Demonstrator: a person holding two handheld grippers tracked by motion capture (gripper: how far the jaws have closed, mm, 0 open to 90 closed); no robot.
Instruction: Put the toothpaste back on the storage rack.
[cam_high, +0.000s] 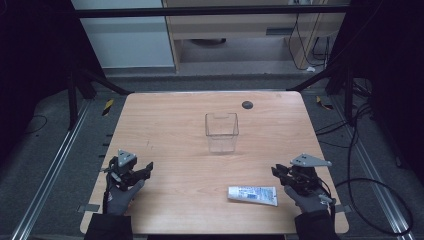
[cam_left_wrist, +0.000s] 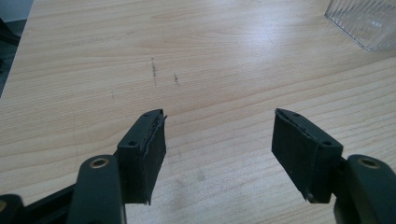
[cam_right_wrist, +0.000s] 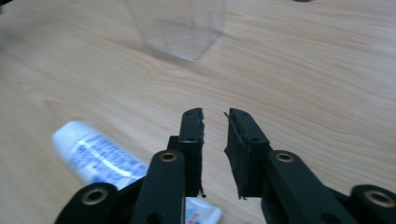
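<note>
A white and blue toothpaste tube (cam_high: 252, 195) lies flat near the table's front edge, right of centre. My right gripper (cam_high: 278, 176) hovers just right of it, jaws apart by a narrow gap with nothing between them. In the right gripper view the tube (cam_right_wrist: 98, 156) lies to the left of and under the right gripper (cam_right_wrist: 215, 113). A clear square plastic cup (cam_high: 221, 131) stands upright mid-table, also visible as the cup (cam_right_wrist: 182, 28) and the cup's corner (cam_left_wrist: 364, 23). My left gripper (cam_high: 144, 173) is low over the front left, and the left gripper (cam_left_wrist: 219, 114) is wide open and empty.
The wooden table (cam_high: 170, 125) has a small black round disc (cam_high: 247, 104) near its far edge. Metal rails and cables run along the floor on both sides. A gloved hand holds each gripper at the table's front edge.
</note>
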